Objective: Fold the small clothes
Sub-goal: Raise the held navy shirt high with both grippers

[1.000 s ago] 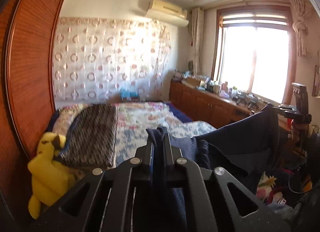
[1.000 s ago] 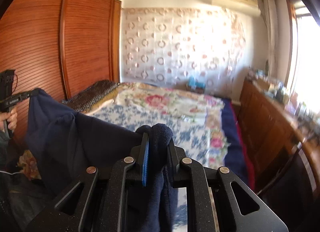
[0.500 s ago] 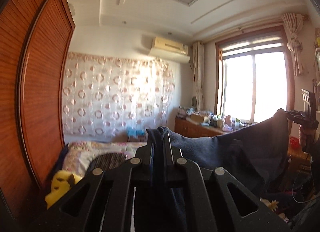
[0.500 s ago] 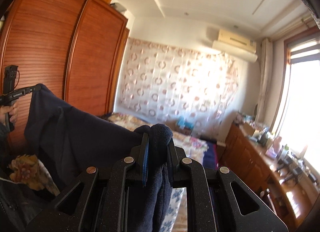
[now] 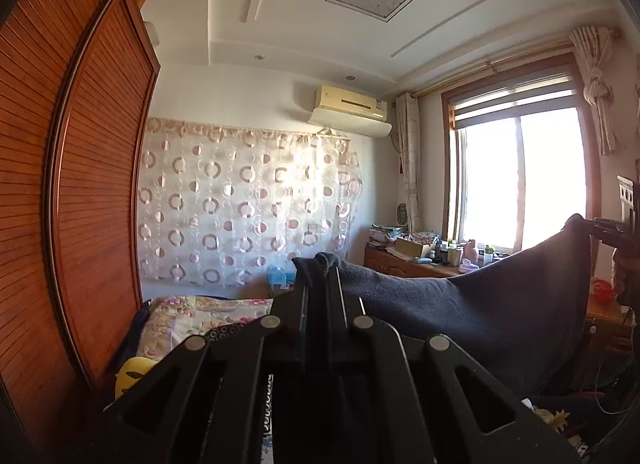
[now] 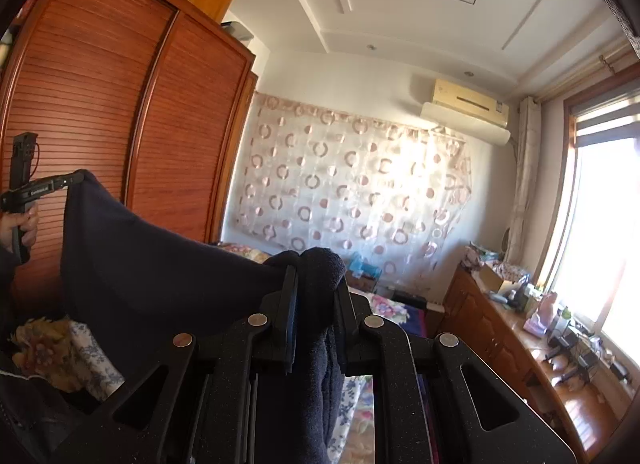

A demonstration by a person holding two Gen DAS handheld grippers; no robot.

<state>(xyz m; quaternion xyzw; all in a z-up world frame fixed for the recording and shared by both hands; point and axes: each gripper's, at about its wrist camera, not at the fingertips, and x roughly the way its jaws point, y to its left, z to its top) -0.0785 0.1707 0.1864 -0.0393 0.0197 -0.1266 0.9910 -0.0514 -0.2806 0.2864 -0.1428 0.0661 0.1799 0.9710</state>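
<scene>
A dark navy fleece garment (image 5: 500, 312) hangs stretched in the air between both grippers, high above the bed. My left gripper (image 5: 320, 268) is shut on one corner of it, and a bunch of cloth sticks out past the tips. My right gripper (image 6: 316, 268) is shut on the other corner, where a thick fold (image 6: 324, 264) bulges between the jaws. In the right wrist view the left gripper (image 6: 70, 179) shows at far left, held by a hand (image 6: 20, 223). In the left wrist view the right gripper (image 5: 600, 225) shows at far right. The garment's lower part is hidden.
A bed with a floral cover (image 5: 192, 312) lies below, with a yellow plush toy (image 5: 132, 372) at its near left. A slatted wooden wardrobe (image 6: 100, 111) stands on the left. A cluttered wooden sideboard (image 6: 532, 344) runs under the window (image 5: 520, 183). Floral cloth (image 6: 60, 356) lies low left.
Both grippers rose with the garment and tilted up toward level; the bed dropped low in both views and the ceiling came in. The garment is pulled tauter. Little moved in the last half second.
</scene>
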